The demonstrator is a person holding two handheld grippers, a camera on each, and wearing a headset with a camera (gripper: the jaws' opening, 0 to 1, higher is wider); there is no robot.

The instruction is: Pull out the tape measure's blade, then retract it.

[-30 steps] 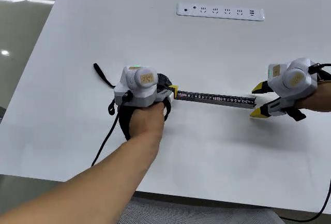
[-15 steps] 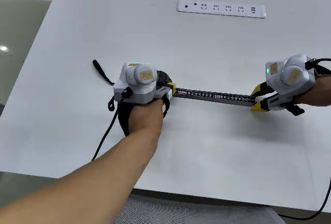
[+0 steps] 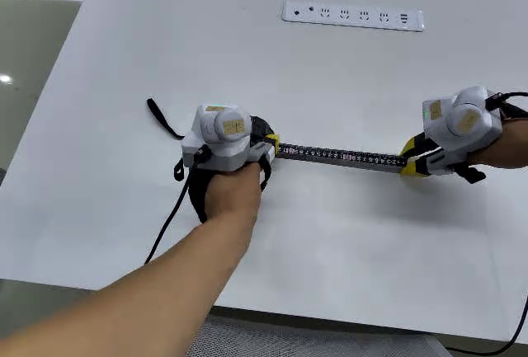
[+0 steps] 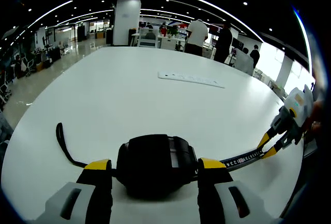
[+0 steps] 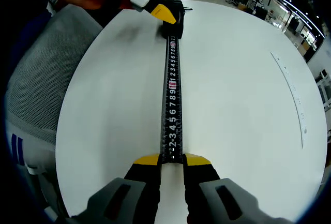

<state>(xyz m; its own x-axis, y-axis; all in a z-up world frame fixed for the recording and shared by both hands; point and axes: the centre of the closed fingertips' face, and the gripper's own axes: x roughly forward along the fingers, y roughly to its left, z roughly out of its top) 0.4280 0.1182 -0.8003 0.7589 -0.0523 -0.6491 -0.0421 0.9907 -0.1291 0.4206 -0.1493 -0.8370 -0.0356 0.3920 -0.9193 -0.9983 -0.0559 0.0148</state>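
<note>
Black tape measure case (image 4: 156, 151) sits on the white table (image 3: 330, 241), well to the near side of the long white power strip (image 3: 352, 16), off its left end. Left gripper (image 4: 155, 164) clamps the case, one yellow-tipped jaw on each side. Dark numbered steel blade (image 3: 342, 157) runs out flat from the case, roughly parallel to the power strip, ending below its right end. Right gripper (image 5: 171, 160) is closed on the blade's tip. Black wrist strap (image 3: 162, 118) trails from the case, away from the blade.
</note>
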